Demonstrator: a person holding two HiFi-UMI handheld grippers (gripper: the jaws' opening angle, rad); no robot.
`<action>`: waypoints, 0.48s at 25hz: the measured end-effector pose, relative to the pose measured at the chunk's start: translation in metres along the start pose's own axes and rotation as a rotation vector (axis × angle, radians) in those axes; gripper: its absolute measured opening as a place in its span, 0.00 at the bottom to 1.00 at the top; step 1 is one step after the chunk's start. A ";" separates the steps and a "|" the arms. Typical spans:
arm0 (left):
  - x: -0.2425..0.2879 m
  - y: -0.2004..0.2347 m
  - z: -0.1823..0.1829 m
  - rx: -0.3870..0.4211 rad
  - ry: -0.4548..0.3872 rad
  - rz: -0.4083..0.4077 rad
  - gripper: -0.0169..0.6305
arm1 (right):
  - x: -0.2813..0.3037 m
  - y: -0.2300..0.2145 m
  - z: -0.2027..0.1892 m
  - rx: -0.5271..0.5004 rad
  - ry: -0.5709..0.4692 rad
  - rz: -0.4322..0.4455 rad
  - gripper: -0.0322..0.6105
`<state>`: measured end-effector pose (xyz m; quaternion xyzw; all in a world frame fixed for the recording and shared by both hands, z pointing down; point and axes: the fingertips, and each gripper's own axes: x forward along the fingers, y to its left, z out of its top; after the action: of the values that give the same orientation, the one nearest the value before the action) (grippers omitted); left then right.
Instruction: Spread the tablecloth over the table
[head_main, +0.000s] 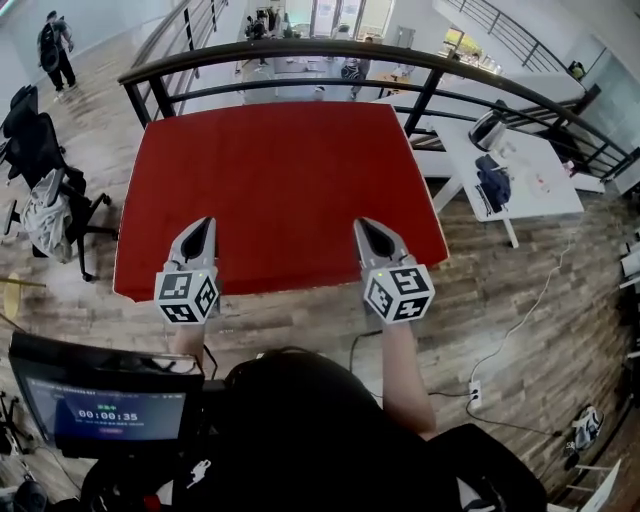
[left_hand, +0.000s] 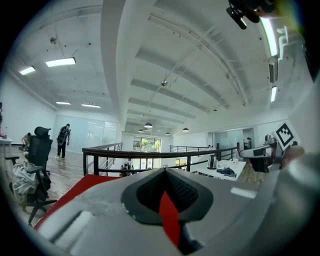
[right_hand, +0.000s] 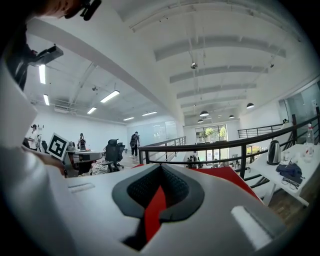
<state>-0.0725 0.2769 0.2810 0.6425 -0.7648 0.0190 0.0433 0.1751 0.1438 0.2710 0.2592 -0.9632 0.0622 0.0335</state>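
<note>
The red tablecloth (head_main: 280, 190) lies flat over the whole table, its near edge straight and hanging a little. My left gripper (head_main: 205, 226) and right gripper (head_main: 364, 226) hover side by side above the cloth's near part, pointing level toward the far railing. Both are shut. In the left gripper view the closed jaws of the left gripper (left_hand: 164, 172) fill the bottom, with a red sliver in the slit behind the tips. The right gripper (right_hand: 160, 169) looks the same in the right gripper view. No cloth rises toward either tip.
A black railing (head_main: 330, 55) curves round the table's far side. A white desk (head_main: 520, 165) with a kettle and a bag stands to the right, and office chairs (head_main: 45, 190) to the left. A monitor (head_main: 100, 405) sits by the person's body. Cables run over the wooden floor at the right.
</note>
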 end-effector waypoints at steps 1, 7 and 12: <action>0.001 0.001 0.001 -0.005 -0.002 0.006 0.03 | 0.001 -0.003 0.001 0.002 -0.001 -0.004 0.06; 0.011 0.005 0.013 -0.011 -0.019 0.011 0.03 | 0.009 -0.008 0.001 0.008 0.003 0.000 0.06; 0.014 0.003 0.017 -0.008 -0.026 0.006 0.03 | 0.012 -0.008 0.006 0.002 -0.004 0.002 0.06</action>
<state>-0.0788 0.2628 0.2649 0.6401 -0.7674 0.0080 0.0359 0.1687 0.1305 0.2673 0.2584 -0.9635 0.0627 0.0313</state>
